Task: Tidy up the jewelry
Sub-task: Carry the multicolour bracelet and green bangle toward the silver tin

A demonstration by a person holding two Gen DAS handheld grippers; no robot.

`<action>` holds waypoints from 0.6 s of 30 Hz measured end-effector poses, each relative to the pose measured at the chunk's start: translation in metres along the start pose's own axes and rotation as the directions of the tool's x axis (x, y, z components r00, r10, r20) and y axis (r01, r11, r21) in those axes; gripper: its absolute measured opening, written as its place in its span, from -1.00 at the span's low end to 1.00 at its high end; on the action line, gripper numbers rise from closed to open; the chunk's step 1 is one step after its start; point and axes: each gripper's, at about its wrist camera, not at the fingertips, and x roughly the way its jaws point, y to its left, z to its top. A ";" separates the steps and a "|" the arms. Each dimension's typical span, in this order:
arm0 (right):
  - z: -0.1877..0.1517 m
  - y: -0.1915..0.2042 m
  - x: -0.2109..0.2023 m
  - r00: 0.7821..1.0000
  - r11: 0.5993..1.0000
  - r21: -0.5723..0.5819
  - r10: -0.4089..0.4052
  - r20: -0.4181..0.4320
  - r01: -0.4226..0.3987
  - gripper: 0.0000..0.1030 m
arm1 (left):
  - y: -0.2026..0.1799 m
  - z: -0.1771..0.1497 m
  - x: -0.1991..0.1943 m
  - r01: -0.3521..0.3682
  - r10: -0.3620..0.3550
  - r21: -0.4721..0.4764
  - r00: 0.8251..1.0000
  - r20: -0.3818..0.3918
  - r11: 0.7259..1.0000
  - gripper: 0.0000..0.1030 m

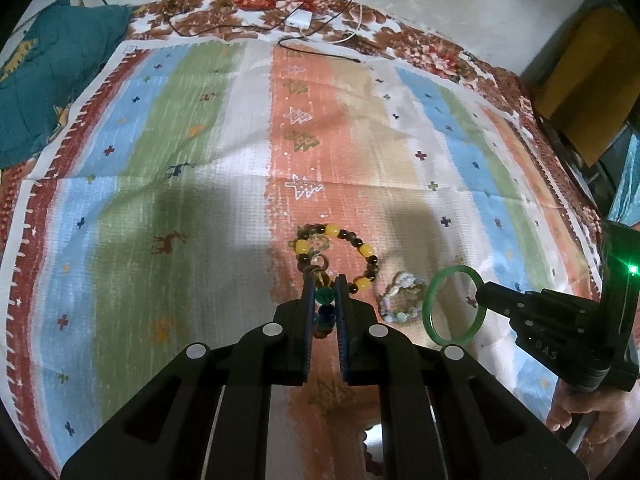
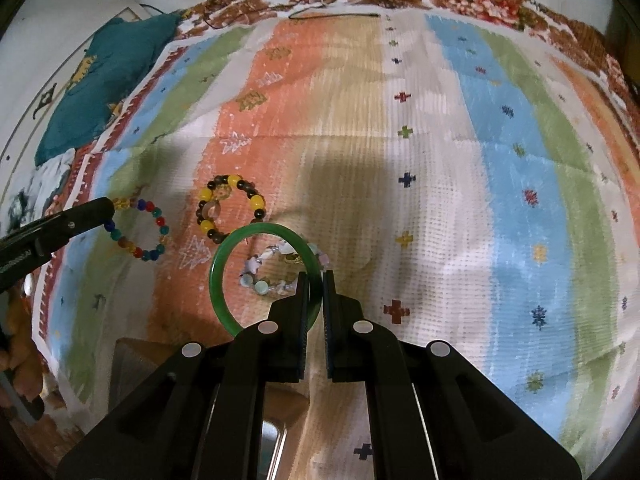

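Left hand-held gripper (image 1: 324, 296) pinching multicolored bead bracelet (image 2: 138, 230), right hand-held gripper (image 2: 316, 292) (level) clamping green bangle (image 2: 224, 256) — both aloft

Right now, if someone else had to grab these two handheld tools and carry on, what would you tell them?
Left gripper: fingers shut on the multicolored bead bracelet.
Right gripper: fingers shut on the green bangle, held over the pale shell bracelet.
Yellow-and-brown bead bracelet lies free on the striped cloth.
Done: nothing visibly sorted; two pieces gripped.
Left: set both held pieces down neatly, then handle the two on the cloth. No jewelry box clearly in view.
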 end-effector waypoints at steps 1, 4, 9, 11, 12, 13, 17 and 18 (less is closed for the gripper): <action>0.000 0.001 -0.003 1.000 1.000 -0.005 -0.003 0.008 0.003 -0.86 | -0.002 -0.001 -0.002 0.002 -0.002 0.002 1.000 0.004 1.000 -0.82; -0.001 0.004 -0.014 0.999 1.000 -0.017 -0.006 0.033 0.006 -0.86 | -0.007 -0.005 -0.010 0.009 -0.009 0.013 1.000 0.013 1.000 -0.82; -0.002 0.010 -0.030 0.997 0.999 -0.038 -0.003 0.071 0.005 -0.85 | -0.016 -0.013 -0.023 0.025 -0.026 0.031 0.999 0.028 0.999 -0.82; -0.003 0.013 -0.034 0.997 0.999 -0.047 -0.001 0.081 0.004 -0.85 | -0.020 -0.016 -0.028 0.030 -0.032 0.041 0.999 0.038 0.999 -0.82; -0.003 0.014 -0.036 0.996 0.999 -0.049 -0.001 0.086 0.005 -0.85 | -0.022 -0.017 -0.031 0.035 -0.037 0.047 0.998 0.042 0.998 -0.82; -0.004 0.014 -0.037 0.996 0.999 -0.052 0.000 0.088 0.004 -0.85 | -0.024 -0.019 -0.034 0.038 -0.040 0.052 0.998 0.045 0.998 -0.82; -0.009 0.017 -0.045 0.995 0.998 -0.063 0.012 0.099 -0.006 -0.85 | -0.032 -0.026 -0.042 0.046 -0.050 0.072 0.997 0.053 0.996 -0.82; -0.010 0.018 -0.047 0.995 0.998 -0.067 0.015 0.103 -0.008 -0.85 | -0.033 -0.027 -0.044 0.048 -0.052 0.075 0.997 0.055 0.996 -0.82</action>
